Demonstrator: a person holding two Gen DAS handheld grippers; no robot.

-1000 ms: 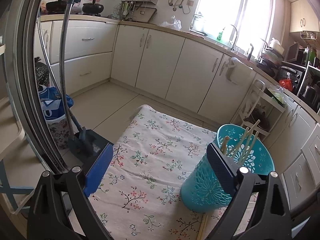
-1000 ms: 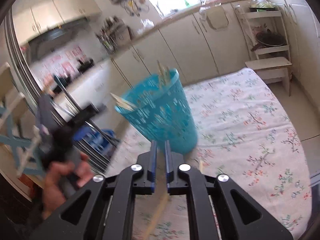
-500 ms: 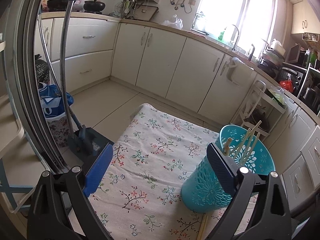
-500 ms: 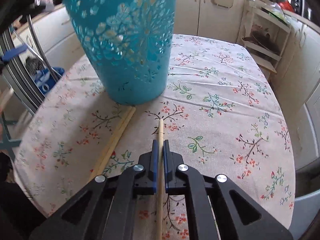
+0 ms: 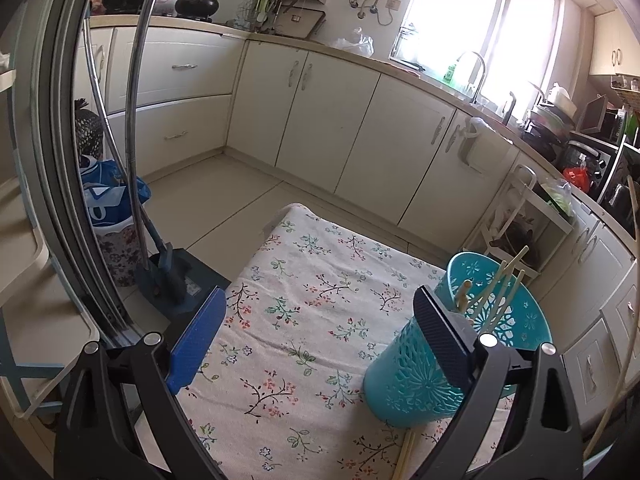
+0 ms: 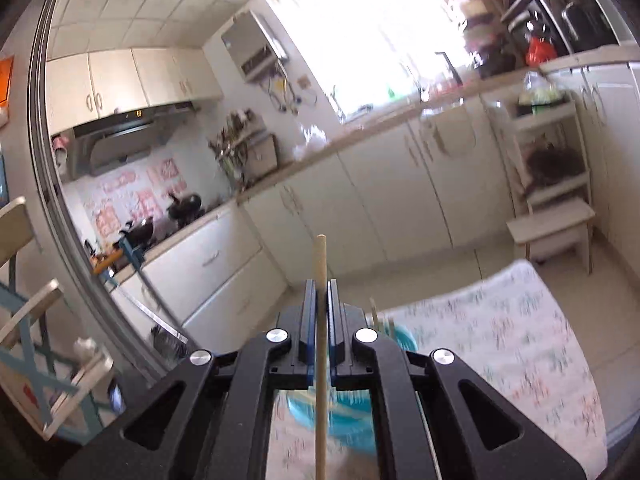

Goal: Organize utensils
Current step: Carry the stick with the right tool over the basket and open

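Note:
A teal perforated holder (image 5: 460,356) stands on the floral tablecloth (image 5: 312,304) with several chopsticks (image 5: 496,292) upright in it. My left gripper (image 5: 320,300) is open and empty, and its right finger sits just in front of the holder's rim. Loose chopsticks (image 5: 406,456) lie on the cloth at the holder's foot. My right gripper (image 6: 321,292) is shut on a single wooden chopstick (image 6: 321,264), held raised above the table, tip pointing up. The holder (image 6: 352,420) shows blurred below the right fingers. A thin pale stick (image 5: 634,216) crosses the right edge of the left wrist view.
A dustpan with a long handle (image 5: 172,280) and a blue bag (image 5: 108,200) stand on the floor left of the table. Cream cabinets (image 5: 320,128) line the far wall. A white shelf cart (image 5: 532,220) and a low stool (image 6: 552,228) stand beyond the table's far end.
My right gripper shut on a chopstick lying on the cloth by the holder, then rose with it and tilted up toward the kitchen. The left gripper stayed still.

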